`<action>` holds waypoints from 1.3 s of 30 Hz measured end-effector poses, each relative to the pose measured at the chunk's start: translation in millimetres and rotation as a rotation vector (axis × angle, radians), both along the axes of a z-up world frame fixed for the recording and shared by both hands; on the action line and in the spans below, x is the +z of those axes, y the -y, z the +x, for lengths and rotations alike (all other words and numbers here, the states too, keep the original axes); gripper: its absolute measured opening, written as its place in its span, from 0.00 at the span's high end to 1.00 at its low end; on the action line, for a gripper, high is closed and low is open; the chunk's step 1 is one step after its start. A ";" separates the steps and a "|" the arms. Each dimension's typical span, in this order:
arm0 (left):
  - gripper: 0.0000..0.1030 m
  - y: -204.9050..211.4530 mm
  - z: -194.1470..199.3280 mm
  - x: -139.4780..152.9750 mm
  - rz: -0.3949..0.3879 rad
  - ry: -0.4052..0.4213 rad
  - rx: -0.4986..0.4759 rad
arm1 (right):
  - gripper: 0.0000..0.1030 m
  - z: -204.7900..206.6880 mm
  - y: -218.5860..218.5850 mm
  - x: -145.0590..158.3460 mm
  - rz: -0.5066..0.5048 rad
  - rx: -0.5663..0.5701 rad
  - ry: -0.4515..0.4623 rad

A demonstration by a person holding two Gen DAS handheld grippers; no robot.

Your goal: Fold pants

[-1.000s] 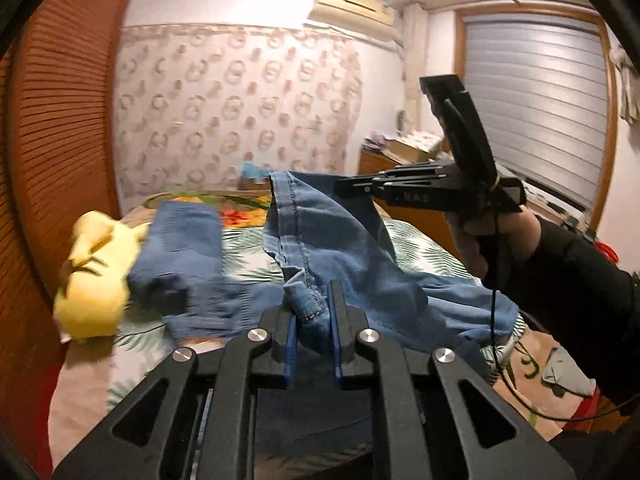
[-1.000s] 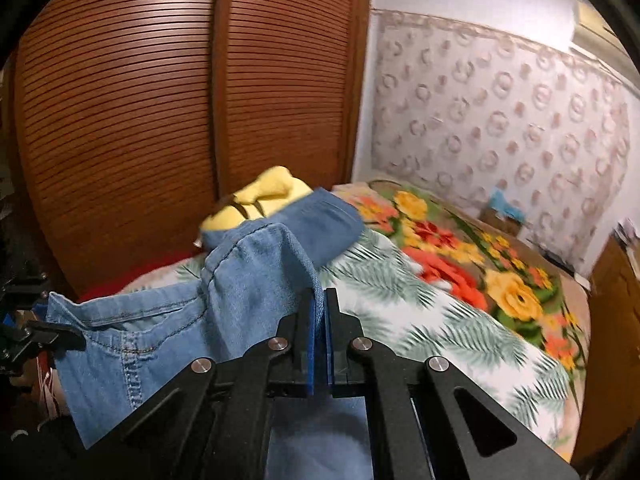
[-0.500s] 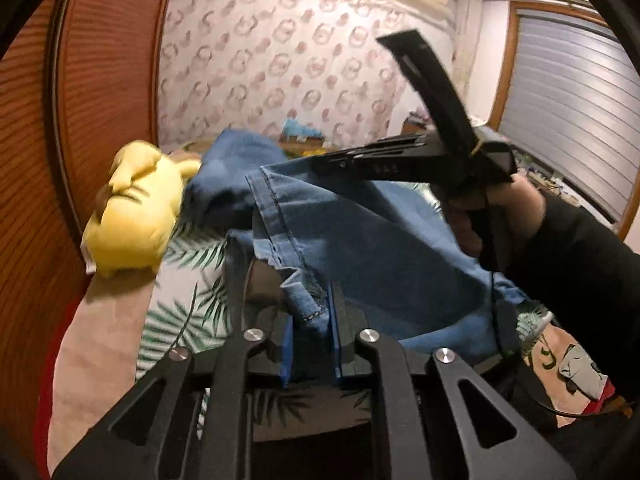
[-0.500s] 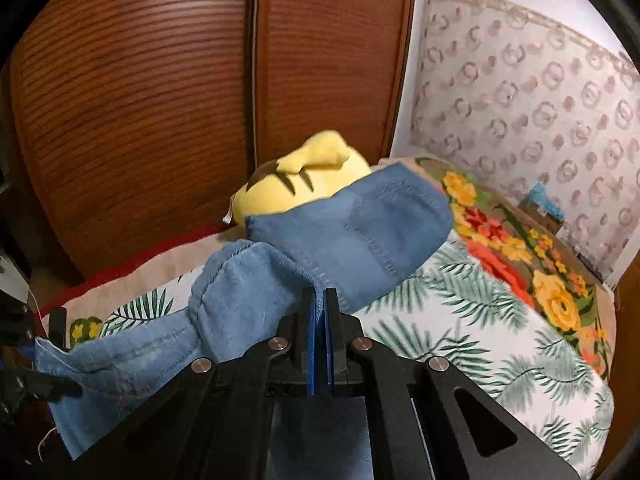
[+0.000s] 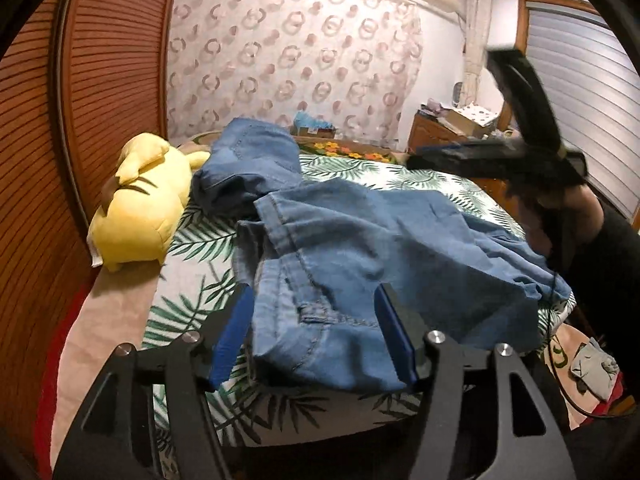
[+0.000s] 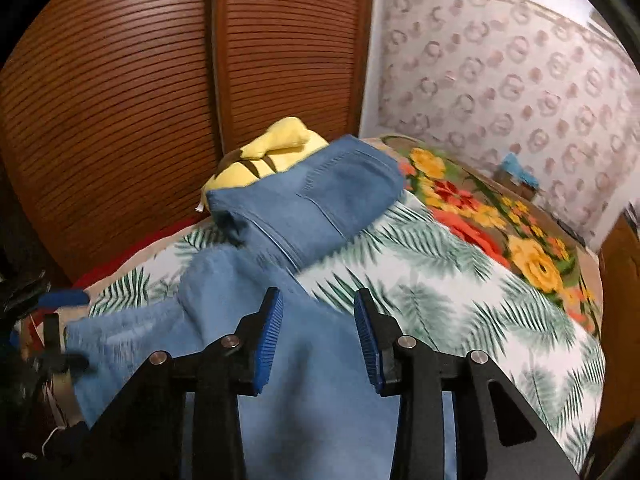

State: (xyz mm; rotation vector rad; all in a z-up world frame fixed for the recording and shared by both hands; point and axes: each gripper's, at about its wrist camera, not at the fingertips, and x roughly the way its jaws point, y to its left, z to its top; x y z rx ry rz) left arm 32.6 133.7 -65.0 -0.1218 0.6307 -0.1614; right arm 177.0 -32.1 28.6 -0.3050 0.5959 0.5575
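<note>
Blue denim pants [image 5: 360, 248] lie in a loose heap on the palm-print bedspread [image 5: 192, 236], one end folded up near the plush toy. My left gripper [image 5: 312, 336] hovers over the near edge of the pants; its jaws are opening and the blue pads stand apart on either side of the cloth without pressing it. In the right wrist view the pants [image 6: 304, 216] stretch from the toy toward me. My right gripper [image 6: 318, 332] is above them, jaws opening, pads clear of the denim. The right gripper [image 5: 496, 160] also shows blurred at the right of the left wrist view, held by a hand.
A yellow plush toy [image 5: 140, 204] lies at the bed's left side against the slatted wooden wardrobe doors [image 6: 160, 80]. A floral blanket [image 6: 520, 240] covers the far part of the bed. A wooden dresser [image 5: 444, 136] with clutter stands beyond.
Both grippers were shut on the denim and have let it go; their jaws now stand apart. The pants dropped onto the bed. The right gripper rose and moved off to the right.
</note>
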 end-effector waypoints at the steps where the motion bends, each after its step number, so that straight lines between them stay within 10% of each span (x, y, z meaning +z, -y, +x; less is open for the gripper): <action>1: 0.38 3.5 0.7 1.0 0.003 0.003 -0.012 | 0.63 -7.8 13.4 -4.2 -0.003 -0.012 0.001; 21: 0.40 25.8 23.6 -41.3 0.087 -0.151 -0.024 | 0.63 -19.9 117.0 -99.2 0.100 -0.278 -0.138; 29: 0.75 26.7 17.9 -35.4 0.133 -0.106 -0.008 | 0.62 -18.8 107.0 -102.1 0.036 -0.293 -0.115; 39: 0.79 31.9 23.2 -38.6 0.167 -0.129 -0.033 | 0.62 -19.4 108.1 -105.1 0.036 -0.291 -0.111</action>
